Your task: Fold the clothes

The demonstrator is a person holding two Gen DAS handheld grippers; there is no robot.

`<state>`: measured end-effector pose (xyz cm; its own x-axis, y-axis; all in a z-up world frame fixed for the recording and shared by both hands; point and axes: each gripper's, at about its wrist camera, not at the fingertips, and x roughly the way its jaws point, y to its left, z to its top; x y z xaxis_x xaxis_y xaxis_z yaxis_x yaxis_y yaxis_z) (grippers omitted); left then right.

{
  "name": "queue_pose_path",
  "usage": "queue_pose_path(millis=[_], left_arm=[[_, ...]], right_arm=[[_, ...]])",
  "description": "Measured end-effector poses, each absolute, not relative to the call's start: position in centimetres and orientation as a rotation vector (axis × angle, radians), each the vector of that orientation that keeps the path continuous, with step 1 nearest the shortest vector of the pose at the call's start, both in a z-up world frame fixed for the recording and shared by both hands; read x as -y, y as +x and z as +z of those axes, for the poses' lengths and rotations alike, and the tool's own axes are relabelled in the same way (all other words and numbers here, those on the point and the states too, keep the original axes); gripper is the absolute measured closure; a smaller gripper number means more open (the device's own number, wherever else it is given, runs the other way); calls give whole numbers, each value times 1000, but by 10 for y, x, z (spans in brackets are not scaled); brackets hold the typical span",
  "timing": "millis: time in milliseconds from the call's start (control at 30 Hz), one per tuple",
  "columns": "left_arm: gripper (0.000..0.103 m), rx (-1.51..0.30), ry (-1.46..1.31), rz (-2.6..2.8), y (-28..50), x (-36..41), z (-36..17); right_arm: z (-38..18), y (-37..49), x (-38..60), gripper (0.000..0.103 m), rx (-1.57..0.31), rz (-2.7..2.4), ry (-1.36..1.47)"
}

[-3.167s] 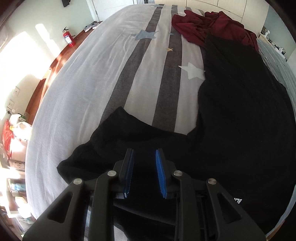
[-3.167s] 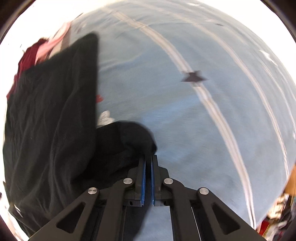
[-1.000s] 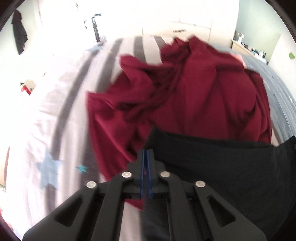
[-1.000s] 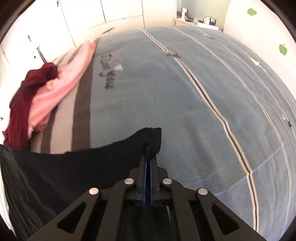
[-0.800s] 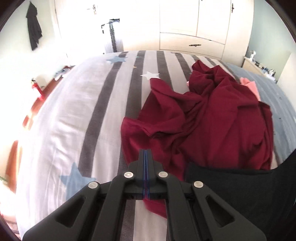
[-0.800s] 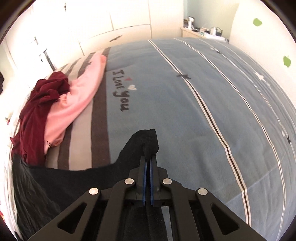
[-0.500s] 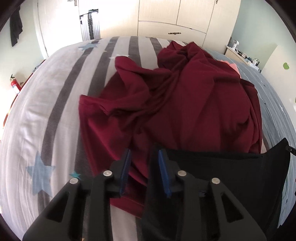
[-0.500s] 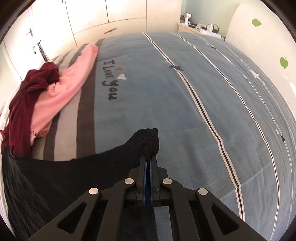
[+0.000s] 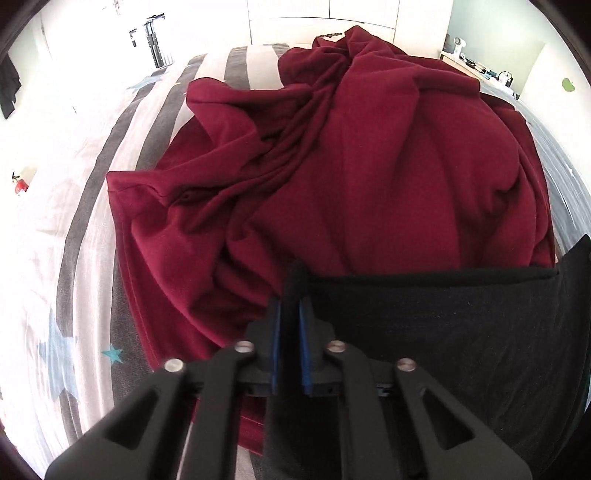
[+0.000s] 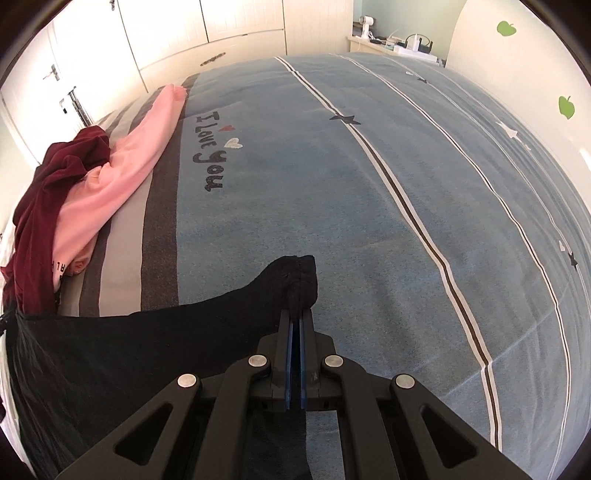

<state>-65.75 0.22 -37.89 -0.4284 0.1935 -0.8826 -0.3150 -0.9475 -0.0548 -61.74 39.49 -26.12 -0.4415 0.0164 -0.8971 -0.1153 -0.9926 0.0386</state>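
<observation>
A black garment (image 9: pixel 443 332) hangs stretched between both grippers over the bed. In the left wrist view my left gripper (image 9: pixel 290 306) is closing its jaws on the garment's upper left corner, with black fabric filling the narrow gap between the blue pads. It hovers low over a crumpled maroon garment (image 9: pixel 369 166). In the right wrist view my right gripper (image 10: pixel 295 317) is shut on the other bunched corner of the black garment (image 10: pixel 147 350), above the blue bedspread (image 10: pixel 369 203).
A pink garment (image 10: pixel 122 177) lies beside the maroon garment (image 10: pixel 44 184) at the left of the right wrist view. The grey-and-white striped cover (image 9: pixel 74 221) spreads to the left. White wardrobes (image 10: pixel 240 22) stand behind the bed.
The left gripper opened, then closed again on the black garment's corner, and dropped closer to the maroon garment. The right gripper has kept its grip and place.
</observation>
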Motion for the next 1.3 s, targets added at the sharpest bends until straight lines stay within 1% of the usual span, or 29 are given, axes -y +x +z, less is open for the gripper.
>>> queue_pose_path(millis=[67,167,267,333,367,433,533,633,733,900,967,1067,1100,1167,1300], left_arm=[[98,-132,-1469,2437,-657,2,-372],[98,-89,-1418,2471,-654,8,-348],[99,-66,-1361,2475,-650,16,-321],[99,-9,-1364,2454,-658,26,-311],[99,1,-1383,2448,-658,29,-312],[99,-76,-1397,2460,-651,32,-319],[99,-47,-1431,2483,-643,32,-328],[99,-14,-1400,2509,-628,35,-321],[99,-21,-1386,2517,-614,46,-315],[99,-38,-1413,2545,-622,57,-316],[103,-50,-1407,2630,-629,64,-308],[103,82,-1414,2669,-657,84,-298],[103,84,-1408,2651,-662,84,-295],[103,78,-1394,2611,-671,82,-290],[102,-35,-1356,2526,-657,57,-298]], right_arm=[[-259,-617,-395,101,-161,2598,-1613],[-252,-618,-392,101,-168,2618,-1594],[-236,-619,-386,101,-182,2657,-1565],[-227,-621,-381,101,-172,2675,-1559],[-224,-622,-378,101,-160,2681,-1558],[-222,-623,-375,101,-138,2683,-1562],[-230,-620,-378,101,-142,2646,-1577],[-237,-617,-379,101,-146,2646,-1574],[-241,-615,-377,101,-132,2665,-1565],[-239,-619,-372,101,-140,2682,-1555],[-235,-622,-368,101,-136,2684,-1554],[-231,-629,-362,101,-131,2680,-1548],[-228,-632,-360,101,-135,2681,-1546],[-223,-638,-355,101,-124,2694,-1544],[-227,-641,-353,101,-74,2680,-1559]])
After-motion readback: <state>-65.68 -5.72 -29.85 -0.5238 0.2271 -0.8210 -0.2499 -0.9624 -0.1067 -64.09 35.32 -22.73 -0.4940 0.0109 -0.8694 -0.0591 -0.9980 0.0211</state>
